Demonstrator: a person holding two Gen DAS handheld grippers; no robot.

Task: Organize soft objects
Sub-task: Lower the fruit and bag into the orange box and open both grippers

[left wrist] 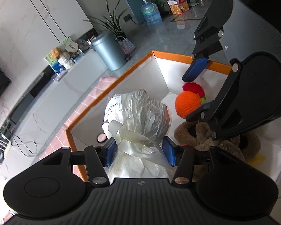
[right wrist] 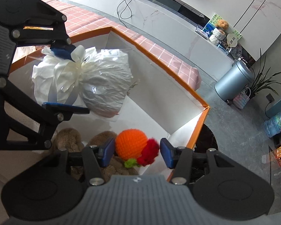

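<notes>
My left gripper is shut on the ribbon-tied neck of a clear plastic bag holding something white, and holds it above the orange-rimmed white box. The bag also shows in the right wrist view, between the left gripper's blue pads. My right gripper is open over the box, its pads on either side of an orange crocheted toy with a red tuft. The toy lies in the box beside a brown plush, which also shows in the right wrist view.
The box sits on a pink checked cloth. A grey bin, a plant, a woven basket and a water jug stand on the floor. A low white counter carries small plush toys.
</notes>
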